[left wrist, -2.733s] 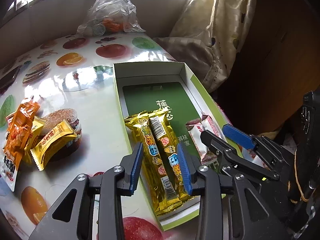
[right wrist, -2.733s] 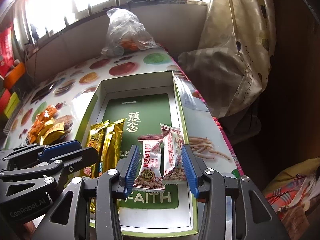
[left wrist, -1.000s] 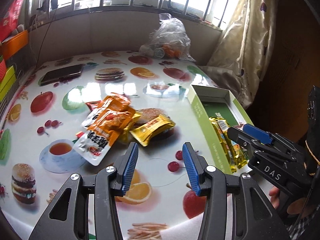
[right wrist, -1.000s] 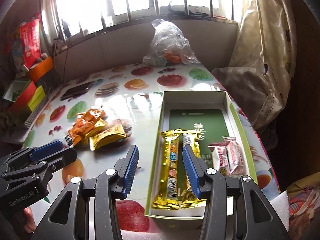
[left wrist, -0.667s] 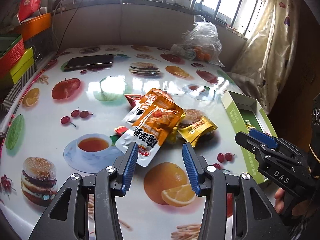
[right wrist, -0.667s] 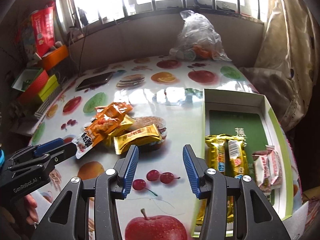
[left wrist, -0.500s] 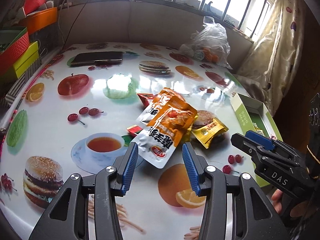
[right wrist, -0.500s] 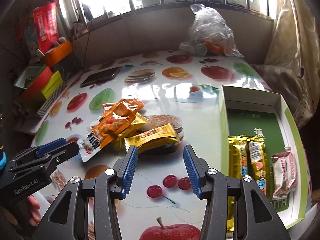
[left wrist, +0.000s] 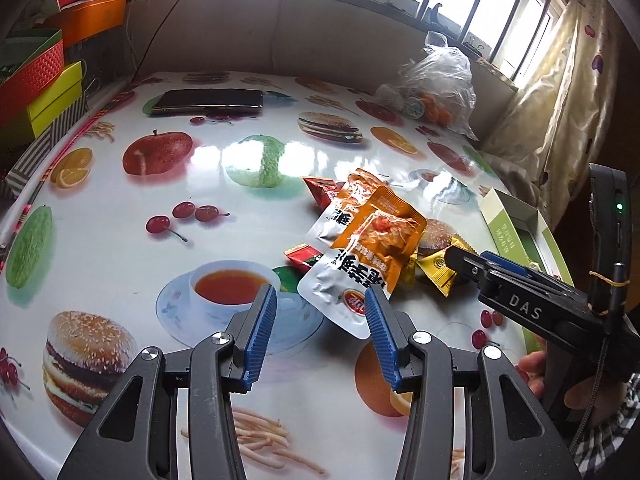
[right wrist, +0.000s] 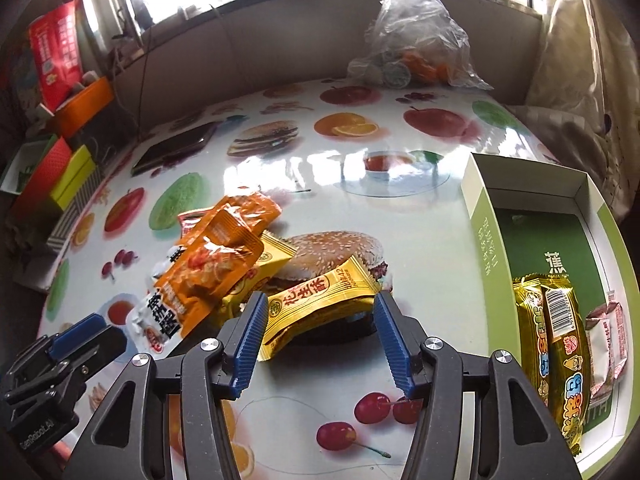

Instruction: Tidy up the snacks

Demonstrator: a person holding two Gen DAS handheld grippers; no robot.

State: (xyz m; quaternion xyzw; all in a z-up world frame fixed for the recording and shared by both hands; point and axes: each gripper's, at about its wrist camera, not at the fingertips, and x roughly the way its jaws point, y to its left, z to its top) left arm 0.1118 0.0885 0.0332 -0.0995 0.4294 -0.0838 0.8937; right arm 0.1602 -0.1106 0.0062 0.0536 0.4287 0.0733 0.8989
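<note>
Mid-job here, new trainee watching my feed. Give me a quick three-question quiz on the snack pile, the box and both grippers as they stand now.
1. True or false: the right gripper is shut on the yellow peanut-crisp packet.
2. Which snacks lie in the green box? A) gold bars and pink-white packets B) orange pouches C) nothing
3. Fill in: the left gripper points at the ___ pouch atop the pile.

Key: 1 false, its jaws are open around the packet; 2 A; 3 orange.
</note>
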